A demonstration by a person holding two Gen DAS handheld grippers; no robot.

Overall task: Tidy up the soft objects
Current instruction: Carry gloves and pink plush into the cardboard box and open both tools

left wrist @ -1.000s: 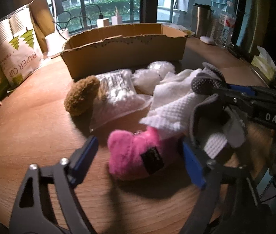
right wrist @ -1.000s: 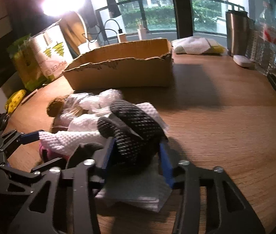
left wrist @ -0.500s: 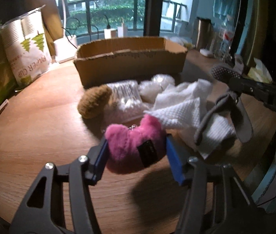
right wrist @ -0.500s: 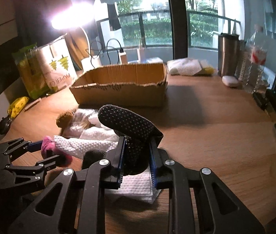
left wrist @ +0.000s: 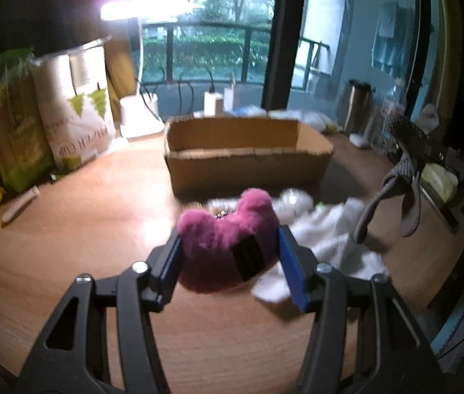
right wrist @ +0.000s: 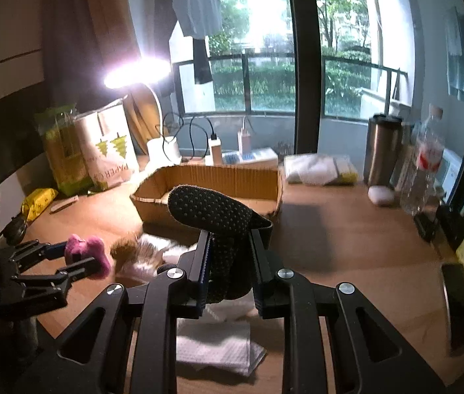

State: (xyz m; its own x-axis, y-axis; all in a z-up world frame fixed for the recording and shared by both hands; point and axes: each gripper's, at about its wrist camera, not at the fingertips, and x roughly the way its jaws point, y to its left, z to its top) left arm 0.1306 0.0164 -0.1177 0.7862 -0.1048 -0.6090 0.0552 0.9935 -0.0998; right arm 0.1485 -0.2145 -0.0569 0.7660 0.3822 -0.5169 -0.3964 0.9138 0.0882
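A pink plush toy (left wrist: pixel 228 246) is clamped between the blue pads of the left gripper (left wrist: pixel 230 264), both pads pressed against its sides. In the right wrist view the toy is seen lifted off the wooden tabletop (left wrist: pixel 77 229). A black dotted glove (right wrist: pixel 222 226) is pinched in the right gripper (right wrist: pixel 228 274), its jaws closed tightly on the fabric, with the cuff end drooping forward above the table.

An open cardboard box (left wrist: pixel 248 161) is set ahead of both grippers, its torn front edge facing them and its interior visible as bare cardboard. Between the box and the grippers a heap is left on the table: a white towel (left wrist: pixel 327 239), clear plastic bags (left wrist: pixel 292 200) and a brown fuzzy item (right wrist: pixel 123 249), the heap lying just short of the box's front wall. A flat white cloth (right wrist: pixel 215 348) is spread beneath the right gripper.

Open wood is seen left of the box, bounded by a paper-cup bag (left wrist: pixel 74 115) and a green package (left wrist: pixel 11 131). To the right of the box, bare table is bounded by a steel tumbler (right wrist: pixel 381 149) and a water bottle (right wrist: pixel 420 170) near the window edge.
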